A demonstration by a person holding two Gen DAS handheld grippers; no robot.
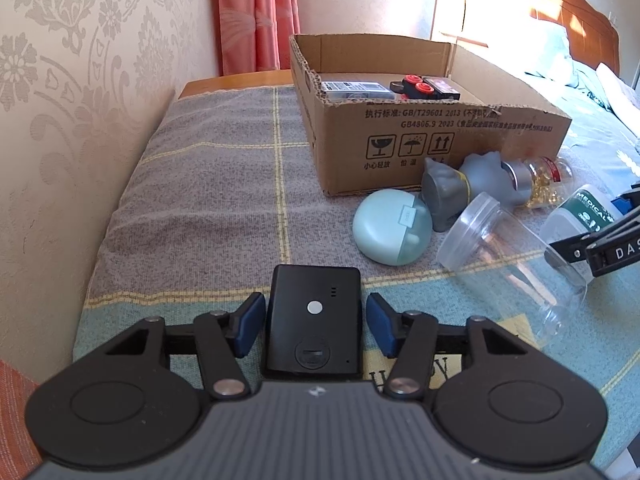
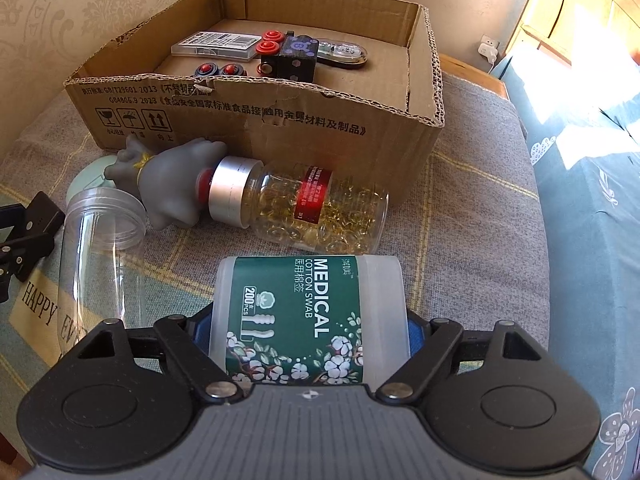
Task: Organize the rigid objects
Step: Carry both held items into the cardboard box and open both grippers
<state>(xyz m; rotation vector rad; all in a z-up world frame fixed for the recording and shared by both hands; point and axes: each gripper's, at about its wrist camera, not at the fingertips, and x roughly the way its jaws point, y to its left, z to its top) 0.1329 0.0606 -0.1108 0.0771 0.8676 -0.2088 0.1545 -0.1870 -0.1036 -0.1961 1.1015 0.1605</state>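
Note:
My left gripper (image 1: 315, 322) straddles a flat black device (image 1: 314, 320) lying on the bed cover; there is a gap on each side between the blue pads and the device, so it is open. My right gripper (image 2: 309, 330) is shut on a white cotton swab box with a green label (image 2: 308, 308), its blue pads pressed to both sides. A cardboard box (image 2: 256, 120) stands behind, holding a clear case, a black block with red buttons (image 2: 290, 58) and other small items. It also shows in the left wrist view (image 1: 420, 140).
On the cover lie a clear empty jar (image 2: 102, 248), a grey toy figure (image 2: 172, 184), a capsule bottle with a silver cap (image 2: 304, 208) and a round mint-green case (image 1: 394, 228). The wall runs along the left; bedding lies on the right.

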